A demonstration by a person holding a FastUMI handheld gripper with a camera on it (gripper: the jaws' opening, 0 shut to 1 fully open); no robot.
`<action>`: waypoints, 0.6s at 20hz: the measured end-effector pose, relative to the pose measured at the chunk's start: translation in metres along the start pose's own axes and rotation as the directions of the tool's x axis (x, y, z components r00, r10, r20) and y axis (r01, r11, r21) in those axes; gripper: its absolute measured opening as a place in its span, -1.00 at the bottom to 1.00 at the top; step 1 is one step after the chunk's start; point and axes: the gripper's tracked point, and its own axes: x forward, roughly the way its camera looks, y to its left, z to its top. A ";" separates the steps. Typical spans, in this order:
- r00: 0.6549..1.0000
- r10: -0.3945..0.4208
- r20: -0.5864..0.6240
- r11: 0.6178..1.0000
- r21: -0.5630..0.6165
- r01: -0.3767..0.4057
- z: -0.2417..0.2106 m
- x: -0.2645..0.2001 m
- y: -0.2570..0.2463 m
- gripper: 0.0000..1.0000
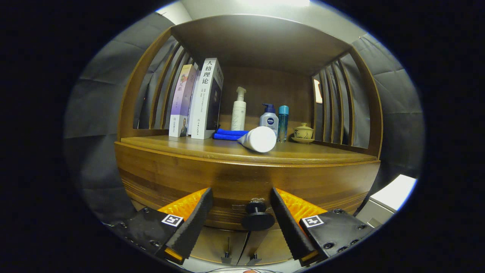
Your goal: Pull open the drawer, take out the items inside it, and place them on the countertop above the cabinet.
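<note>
drawer knob (pixel 257 217) between open tongs (pixel 241 197)

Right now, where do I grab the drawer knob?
Grip the knob on its narrow stem behind the round cap, coming straight at the drawer front. The open gripper already brackets it, one finger on each side; the wider cap should stop slipping when pulling.

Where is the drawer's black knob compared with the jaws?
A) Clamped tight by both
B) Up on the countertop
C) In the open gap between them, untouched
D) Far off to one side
C: the black knob sits in the gap of the open gripper, with space on either side.
</note>
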 end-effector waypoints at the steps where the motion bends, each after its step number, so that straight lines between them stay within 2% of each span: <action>1: 1.000 -0.004 0.016 1.000 0.004 0.004 0.007 -0.005 -0.004 0.96; 7: 0.997 0.039 0.070 0.999 0.004 -0.039 0.048 -0.065 -0.021 0.95; 12: 0.993 0.060 0.104 0.996 0.059 -0.066 0.083 -0.117 -0.036 0.95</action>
